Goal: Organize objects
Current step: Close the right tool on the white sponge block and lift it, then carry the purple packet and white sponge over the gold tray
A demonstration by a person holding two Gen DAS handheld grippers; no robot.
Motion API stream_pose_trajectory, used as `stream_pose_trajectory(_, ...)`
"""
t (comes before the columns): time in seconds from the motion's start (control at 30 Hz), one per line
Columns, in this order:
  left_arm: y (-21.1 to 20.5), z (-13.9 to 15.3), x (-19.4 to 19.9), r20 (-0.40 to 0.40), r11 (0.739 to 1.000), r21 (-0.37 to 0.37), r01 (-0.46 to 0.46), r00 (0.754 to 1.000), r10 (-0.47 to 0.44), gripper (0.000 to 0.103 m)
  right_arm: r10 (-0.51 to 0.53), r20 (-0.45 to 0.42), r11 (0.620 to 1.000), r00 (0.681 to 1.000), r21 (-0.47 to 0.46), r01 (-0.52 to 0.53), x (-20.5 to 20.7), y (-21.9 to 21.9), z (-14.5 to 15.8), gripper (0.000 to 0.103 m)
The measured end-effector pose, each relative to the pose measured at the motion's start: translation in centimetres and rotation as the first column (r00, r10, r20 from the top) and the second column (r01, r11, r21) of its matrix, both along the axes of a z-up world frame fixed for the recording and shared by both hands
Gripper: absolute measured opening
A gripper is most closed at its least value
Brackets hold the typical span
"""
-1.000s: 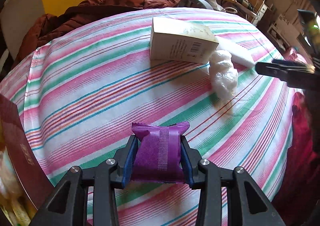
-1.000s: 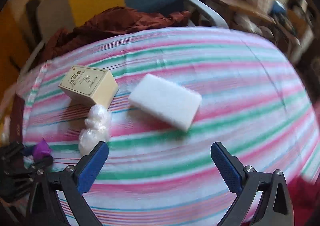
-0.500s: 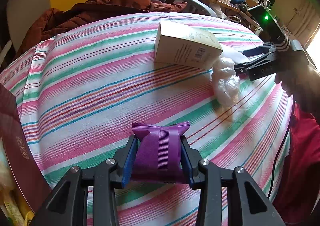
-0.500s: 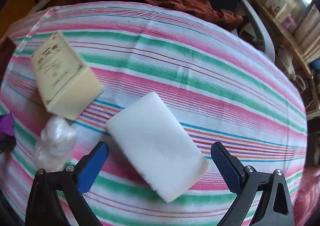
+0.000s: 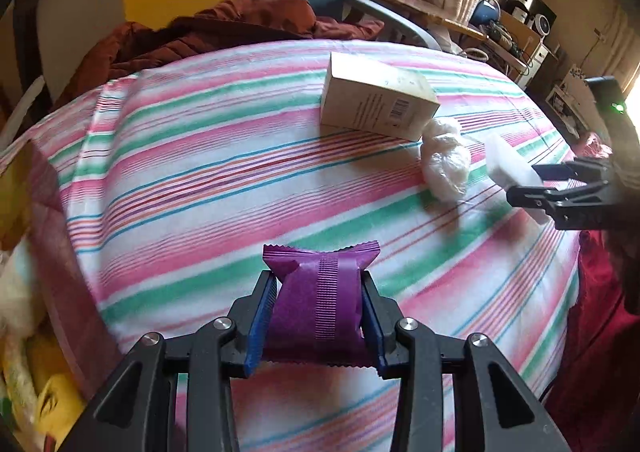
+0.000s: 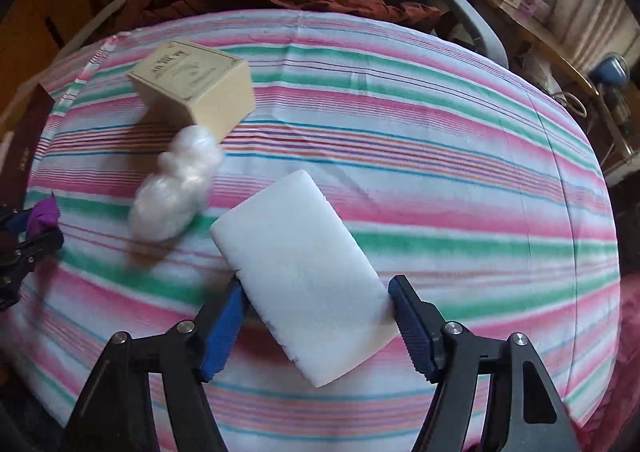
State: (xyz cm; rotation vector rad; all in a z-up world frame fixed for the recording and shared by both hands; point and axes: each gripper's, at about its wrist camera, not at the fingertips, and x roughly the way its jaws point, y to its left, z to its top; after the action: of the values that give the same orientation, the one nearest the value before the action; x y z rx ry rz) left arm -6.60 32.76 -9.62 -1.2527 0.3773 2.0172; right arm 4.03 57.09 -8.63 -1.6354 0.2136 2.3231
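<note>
Lying flat on the striped tablecloth, toward its near edge, the white foam sponge block looks light, soft and springy, so it will likely dent under pressure rather than slip; the sensible hold is across its short width, on the two long side faces, near the near end where the right gripper now straddles it; its long axis runs diagonally, from the near right corner up toward the far left, pointing roughly at the crumpled clear plastic wad; the right gripper's jaws have just been closing with the block between them; the left blue pad touches or nearly touches the block's edge, while a sliver of gap shows at the right pad, so it is not yet clamped. Just beyond the wad sits the beige carton, lying on a broad face nearer the far left edge. Over the left near part of the cloth, the left gripper is clenched on a purple foil sachet, soft and crinkly, pinched across its middle with its serrated seams running crosswise. A dark red box stands at the left edge.
</note>
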Motion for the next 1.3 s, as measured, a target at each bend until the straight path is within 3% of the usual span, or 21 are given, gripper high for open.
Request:
stream_pose_trajectory(0.3, -5.7, 5.0, 2.6, -0.119, 0.995, 0.076, -0.068, 0.990, 0.077, 0.040, -0.006, -0.147, 0.999, 0.989, -0.042, 0.000, 0.7, -5.1, 3.5, 0.072)
stream_pose_trajectory(0.53, -9.8, 7.6, 3.8, -0.191, 0.985, 0.114, -0.132, 0.970, 0.152, 0.041, 0.057, -0.230, 0.994, 0.972, -0.077, -0.077, 0.2, -10.8, 5.7, 0.073)
stream_pose_trajectory(0.9, -15.3, 8.2, 3.5, -0.176, 0.959, 0.157, -0.234, 0.949, 0.261, 0.041, 0.128, -0.307, 0.966, 0.943, -0.177, -0.188, -2.4, -18.5, 5.9, 0.074)
stream_pose_trajectory(1.07, -19.6, 8.1, 3.0, -0.135, 0.930, 0.199, -0.310, 0.931, 0.339, 0.041, 0.166, -0.333, 0.945, 0.928, -0.216, -0.246, -3.8, -22.0, 6.1, 0.074)
stream_pose_trajectory(1.3, -27.7, 8.6, 2.3, -0.117, 0.853, 0.257, -0.453, 0.862, 0.493, 0.041, 0.242, -0.372, 0.912, 0.896, -0.229, -0.341, -6.1, -27.5, 6.9, 0.075)
